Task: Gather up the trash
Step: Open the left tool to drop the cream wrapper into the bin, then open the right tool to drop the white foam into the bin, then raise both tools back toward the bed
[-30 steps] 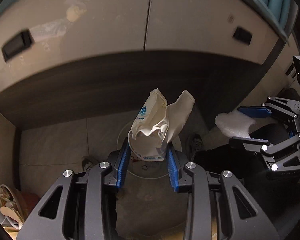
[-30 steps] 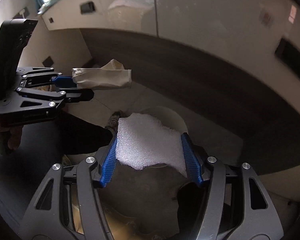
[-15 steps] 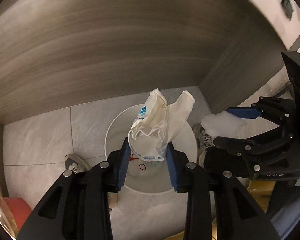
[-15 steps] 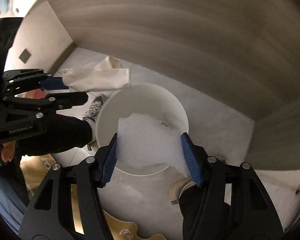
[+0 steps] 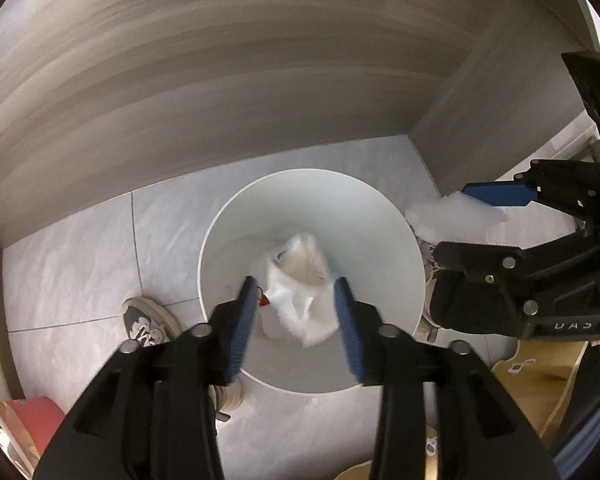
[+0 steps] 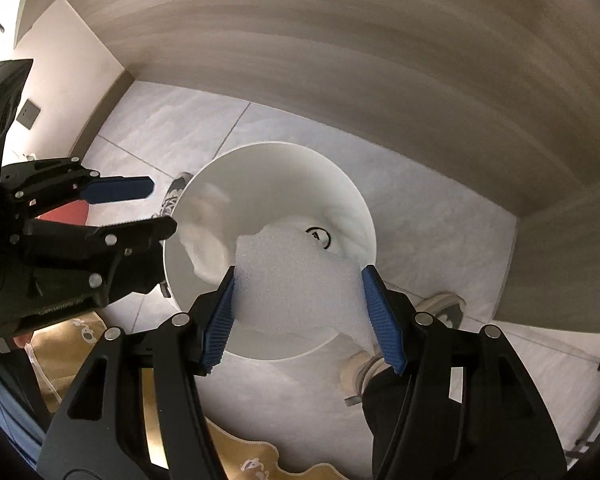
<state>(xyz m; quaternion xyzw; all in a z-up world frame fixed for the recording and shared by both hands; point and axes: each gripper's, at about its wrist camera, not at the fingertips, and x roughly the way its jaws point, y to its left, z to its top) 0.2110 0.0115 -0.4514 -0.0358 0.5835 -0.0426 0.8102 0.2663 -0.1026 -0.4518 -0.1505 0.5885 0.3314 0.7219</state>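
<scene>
Pale tiled floor (image 5: 72,264) carries a white bin (image 5: 380,216) — sneakers (image 5: 148,324) beside it.

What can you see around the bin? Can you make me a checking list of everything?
Surface: grey tiled floor.
Job's things: white bin on the floor; crumpled paper bag, blurred, loose inside the bin; white foam piece above the bin.
Clutter: sneakers beside the bin; tan mat.
Grippers: left gripper has just been opening, fingers clear of the bag; right gripper clamps the foam.
Cables: nothing seen.
Surroundings: wood-look panel behind the bin; red container at the edge.
</scene>
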